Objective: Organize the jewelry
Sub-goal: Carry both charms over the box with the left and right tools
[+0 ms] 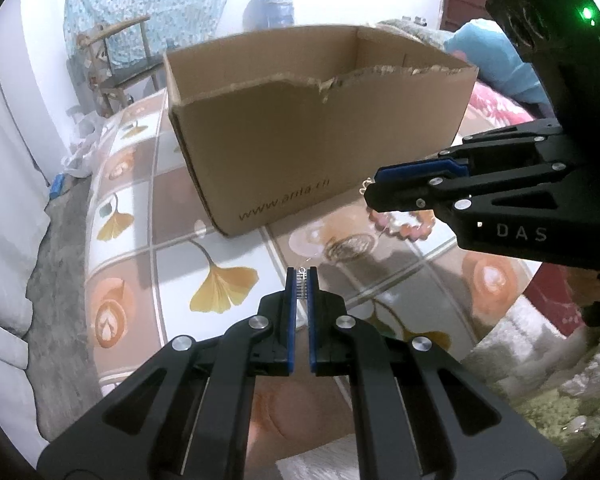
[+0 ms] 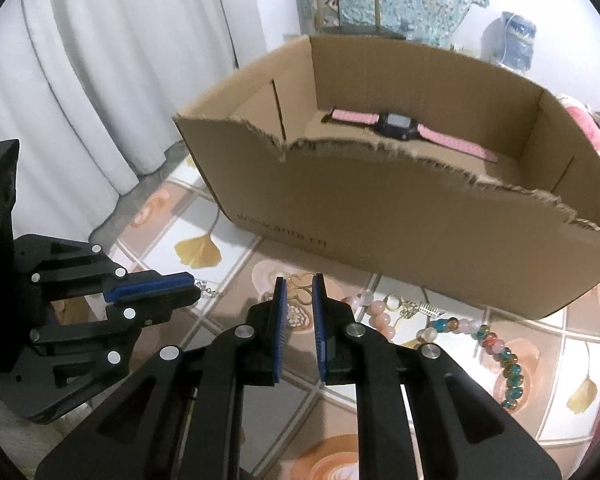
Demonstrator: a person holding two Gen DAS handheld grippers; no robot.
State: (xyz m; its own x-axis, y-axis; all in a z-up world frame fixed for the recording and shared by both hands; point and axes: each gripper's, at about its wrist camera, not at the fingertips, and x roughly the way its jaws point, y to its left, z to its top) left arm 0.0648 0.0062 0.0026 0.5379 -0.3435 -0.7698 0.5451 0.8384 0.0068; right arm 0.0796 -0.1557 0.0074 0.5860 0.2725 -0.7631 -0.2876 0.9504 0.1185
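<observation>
The left hand-held gripper (image 1: 301,276) is clamped on a small silver chain piece (image 1: 302,285), which sits pinched between its blue pads at the very tips. The right hand-held gripper (image 2: 299,280) stands with its jaws apart and nothing between them. It hangs just above a gold, leaf-shaped ornament (image 2: 296,308) lying on the surface (image 2: 228,320), which is covered in a cloth printed with ginkgo leaves and coffee cups.

Just to the right of the right hand-held gripper lies a pink bead bracelet (image 2: 374,314) with a small silver charm, and further right a strand of multicoloured beads (image 2: 496,350).

Ahead of both hand-held grippers stands an open cardboard box (image 2: 400,232) with a torn near rim. Inside it, on the floor of the box toward the far wall, lies a watch with a pink strap (image 2: 396,126) and a dark face.
</observation>
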